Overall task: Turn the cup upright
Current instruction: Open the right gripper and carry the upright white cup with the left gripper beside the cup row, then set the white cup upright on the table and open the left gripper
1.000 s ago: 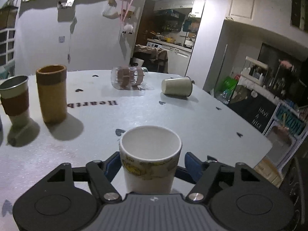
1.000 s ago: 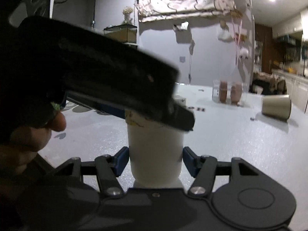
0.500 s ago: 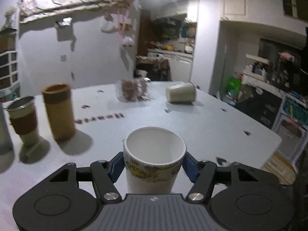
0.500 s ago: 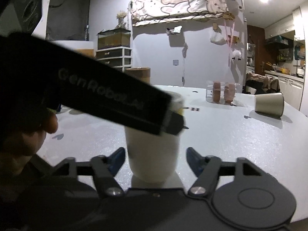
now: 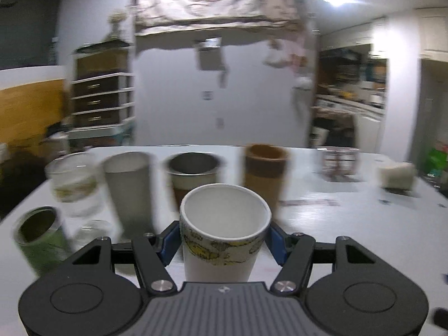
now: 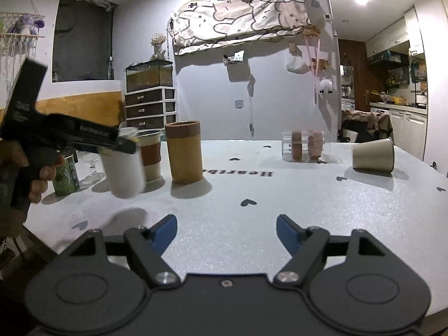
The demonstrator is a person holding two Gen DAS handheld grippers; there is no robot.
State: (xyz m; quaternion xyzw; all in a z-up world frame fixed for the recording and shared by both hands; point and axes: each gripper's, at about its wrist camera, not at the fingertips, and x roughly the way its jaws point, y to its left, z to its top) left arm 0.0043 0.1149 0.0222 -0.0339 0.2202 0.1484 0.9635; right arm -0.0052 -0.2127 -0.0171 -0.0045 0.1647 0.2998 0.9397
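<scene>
Over the white heart-speckled table [image 6: 252, 184], my left gripper [image 5: 225, 238] clamps the white yellow-printed paper cup [image 5: 224, 235] mouth-up, seemingly bound beside the tan cylindrical tumbler [image 6: 183, 151], while my right gripper [image 6: 226, 231] hangs wide and empty.

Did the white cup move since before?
Yes. The white cup went left, away from the right gripper, over beside the brown tumbler.
</scene>
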